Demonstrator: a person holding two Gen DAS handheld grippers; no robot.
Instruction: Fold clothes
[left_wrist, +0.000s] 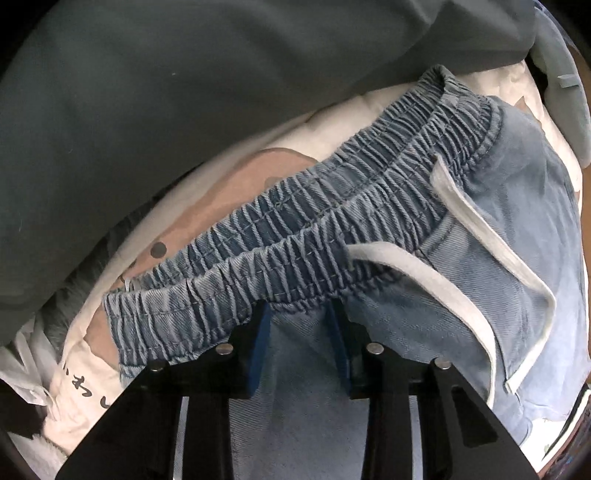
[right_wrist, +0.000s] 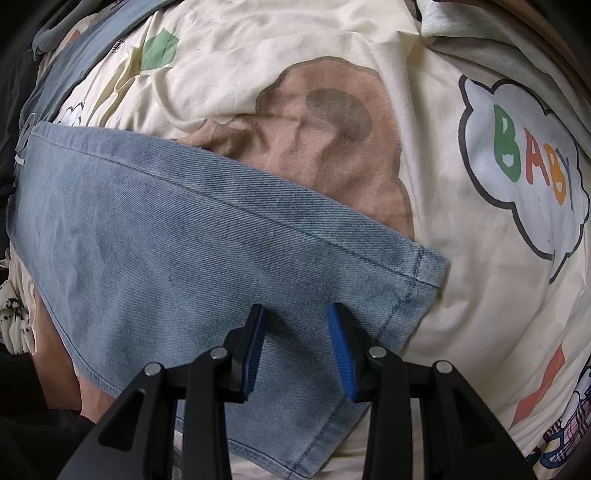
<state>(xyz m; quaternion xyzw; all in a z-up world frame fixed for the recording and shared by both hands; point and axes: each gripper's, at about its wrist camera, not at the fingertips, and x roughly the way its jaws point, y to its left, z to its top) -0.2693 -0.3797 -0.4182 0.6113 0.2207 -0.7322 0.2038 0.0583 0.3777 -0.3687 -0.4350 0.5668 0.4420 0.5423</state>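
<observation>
Light blue denim trousers lie on a cream printed sheet. In the left wrist view their elastic waistband (left_wrist: 295, 229) and white-trimmed pockets (left_wrist: 498, 266) fill the middle. My left gripper (left_wrist: 301, 314) is open, its blue pads (left_wrist: 260, 347) just under the waistband edge, over the denim. In the right wrist view the trouser leg (right_wrist: 177, 240) runs from the left to its hem (right_wrist: 413, 291). My right gripper (right_wrist: 295, 314) is open above the leg near the hem, with denim between its blue pads (right_wrist: 341, 350). Nothing is gripped.
A dark grey garment (left_wrist: 184, 92) covers the upper left of the left wrist view. The cream sheet (right_wrist: 443, 147) carries a brown bear print (right_wrist: 332, 140) and a "BABY" speech bubble (right_wrist: 528, 166). More crumpled fabric (right_wrist: 14, 314) lies at the left edge.
</observation>
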